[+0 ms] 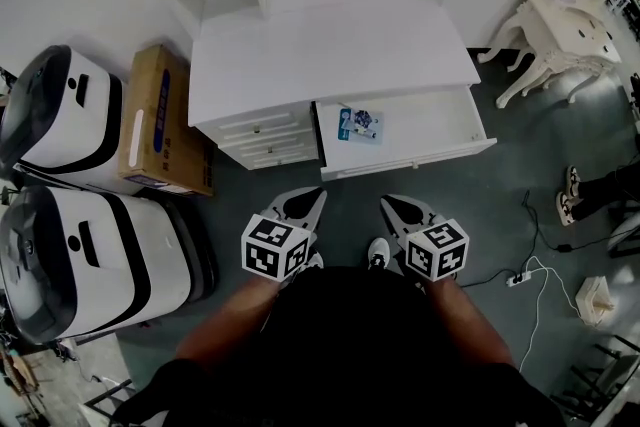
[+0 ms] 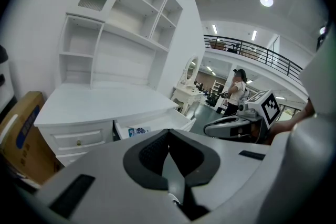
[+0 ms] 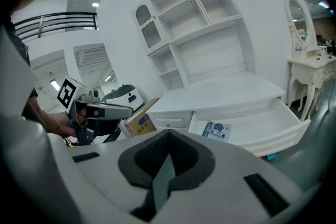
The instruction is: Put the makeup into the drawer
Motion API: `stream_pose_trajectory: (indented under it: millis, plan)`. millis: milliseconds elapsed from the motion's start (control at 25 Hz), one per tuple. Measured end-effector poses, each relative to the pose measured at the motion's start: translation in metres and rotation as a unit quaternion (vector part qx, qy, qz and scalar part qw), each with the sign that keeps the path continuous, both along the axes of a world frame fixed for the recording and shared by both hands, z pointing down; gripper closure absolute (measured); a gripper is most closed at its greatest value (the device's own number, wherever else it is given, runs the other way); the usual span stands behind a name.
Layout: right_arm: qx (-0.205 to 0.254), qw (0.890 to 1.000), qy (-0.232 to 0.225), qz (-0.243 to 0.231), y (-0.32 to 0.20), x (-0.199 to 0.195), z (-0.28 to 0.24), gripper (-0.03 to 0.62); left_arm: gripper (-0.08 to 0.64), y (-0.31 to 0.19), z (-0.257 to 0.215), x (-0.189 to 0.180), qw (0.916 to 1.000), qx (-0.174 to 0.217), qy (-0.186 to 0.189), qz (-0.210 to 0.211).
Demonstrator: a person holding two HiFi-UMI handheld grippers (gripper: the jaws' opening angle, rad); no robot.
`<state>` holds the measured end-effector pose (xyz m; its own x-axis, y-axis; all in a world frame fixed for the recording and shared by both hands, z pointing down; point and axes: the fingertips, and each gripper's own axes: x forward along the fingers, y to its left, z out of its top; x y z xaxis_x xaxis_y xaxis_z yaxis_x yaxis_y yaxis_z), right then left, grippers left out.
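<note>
The white desk's drawer (image 1: 425,158) stands pulled out. A blue-and-white makeup packet (image 1: 360,124) lies flat in its left part. It also shows as the packet (image 2: 137,131) in the left gripper view and the packet (image 3: 215,130) in the right gripper view. Both grippers hang side by side over the grey floor, in front of the desk and apart from it. My left gripper (image 1: 316,197) is shut with nothing in it. My right gripper (image 1: 388,204) is shut too, and empty. Each points toward the desk and slightly down.
A cardboard box (image 1: 160,120) leans at the desk's left, beside two white-and-black machines (image 1: 60,105) (image 1: 80,260). A white dressing table with a mirror (image 1: 570,15) stands at the far right. A power strip with its cable (image 1: 518,279) lies on the floor. Another person (image 2: 237,93) stands in the background.
</note>
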<state>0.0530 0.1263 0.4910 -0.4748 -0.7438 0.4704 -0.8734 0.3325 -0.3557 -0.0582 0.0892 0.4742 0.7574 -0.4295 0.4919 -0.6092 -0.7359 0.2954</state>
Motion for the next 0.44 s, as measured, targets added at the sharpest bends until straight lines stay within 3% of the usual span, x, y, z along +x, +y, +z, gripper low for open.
stream_pose_trajectory:
  millis: [440]
  plan:
    - [0.0, 1.0, -0.001, -0.002, 0.002, 0.0027, 0.0014, 0.566, 0.549, 0.0021, -0.002, 0.002, 1.0, 0.004, -0.002, -0.002]
